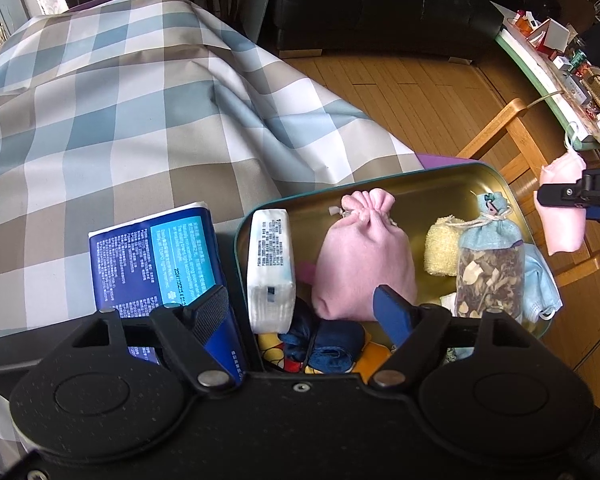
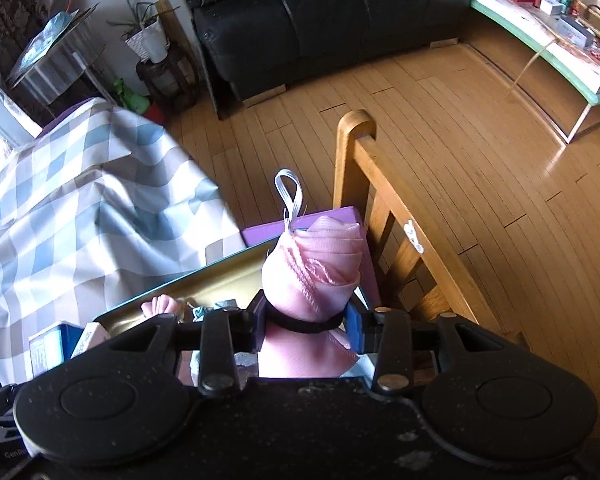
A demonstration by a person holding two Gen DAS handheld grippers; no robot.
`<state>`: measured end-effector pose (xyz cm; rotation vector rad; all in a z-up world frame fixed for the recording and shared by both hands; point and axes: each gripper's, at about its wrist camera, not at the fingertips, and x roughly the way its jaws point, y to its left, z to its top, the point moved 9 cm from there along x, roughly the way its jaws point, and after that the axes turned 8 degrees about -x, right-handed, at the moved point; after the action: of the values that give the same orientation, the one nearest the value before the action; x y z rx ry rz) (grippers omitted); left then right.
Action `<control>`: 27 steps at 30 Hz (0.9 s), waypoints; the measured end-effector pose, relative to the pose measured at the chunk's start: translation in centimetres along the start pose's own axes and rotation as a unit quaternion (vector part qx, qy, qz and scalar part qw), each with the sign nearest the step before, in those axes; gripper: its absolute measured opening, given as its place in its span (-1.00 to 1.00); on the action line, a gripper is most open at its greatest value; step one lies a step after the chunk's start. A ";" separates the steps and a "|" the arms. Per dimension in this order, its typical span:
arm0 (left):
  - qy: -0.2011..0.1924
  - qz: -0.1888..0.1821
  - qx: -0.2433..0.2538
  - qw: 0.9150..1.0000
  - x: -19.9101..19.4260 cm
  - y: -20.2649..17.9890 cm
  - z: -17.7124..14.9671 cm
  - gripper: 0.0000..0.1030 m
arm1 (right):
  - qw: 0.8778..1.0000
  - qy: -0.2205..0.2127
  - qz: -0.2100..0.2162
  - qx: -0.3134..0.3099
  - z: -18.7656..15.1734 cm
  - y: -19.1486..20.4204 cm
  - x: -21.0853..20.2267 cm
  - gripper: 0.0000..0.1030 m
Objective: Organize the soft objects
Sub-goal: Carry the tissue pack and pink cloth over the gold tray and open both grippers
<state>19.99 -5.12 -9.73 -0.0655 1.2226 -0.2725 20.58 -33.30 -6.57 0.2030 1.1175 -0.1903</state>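
A gold tin tray (image 1: 428, 188) with a teal rim holds a pink drawstring pouch (image 1: 362, 256), a white tissue pack (image 1: 270, 268), a yellow sponge (image 1: 442, 248), a potpourri sachet (image 1: 490, 264), a blue face mask (image 1: 542, 284) and blue and yellow cloths (image 1: 332, 350). My left gripper (image 1: 300, 308) is open above the tray's near end, its left finger against a blue tissue pack (image 1: 156, 256). My right gripper (image 2: 306, 320) is shut on a rolled pink cloth (image 2: 316, 272) with a white loop, held above the tray's right edge (image 2: 172, 280); the cloth also shows in the left wrist view (image 1: 562, 216).
The tray sits on a table with a blue, tan and white checked cloth (image 1: 120, 120). A wooden chair (image 2: 384, 200) stands just right of the tray. A black sofa (image 2: 324, 16) and a cluttered side table (image 2: 552, 40) stand across the wood floor.
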 end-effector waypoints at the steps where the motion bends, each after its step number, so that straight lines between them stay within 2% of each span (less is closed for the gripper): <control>1: 0.000 -0.001 0.001 1.000 0.1 -0.1 -0.1 0.46 | 1.000 -0.002 -0.007 -0.003 0.0 0.1 -0.1 -0.03; 5: 0.003 -0.003 0.004 1.000 0.2 -0.3 -0.5 0.46 | 1.000 -0.018 -0.013 -0.007 0.4 0.1 -0.6 0.02; 14: 0.000 0.000 0.011 1.000 -0.1 -0.7 -1.1 0.46 | 1.000 -0.017 -0.024 -0.001 0.5 0.0 -0.4 0.02; 27: -0.025 0.042 0.009 0.999 -2.2 -0.3 -2.4 0.47 | 0.999 -0.033 -0.032 -0.017 -0.1 0.5 -1.3 0.06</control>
<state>17.00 -4.67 -8.45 -0.0060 1.1710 -0.2076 20.04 -32.69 -5.39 0.1296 1.0608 -0.2325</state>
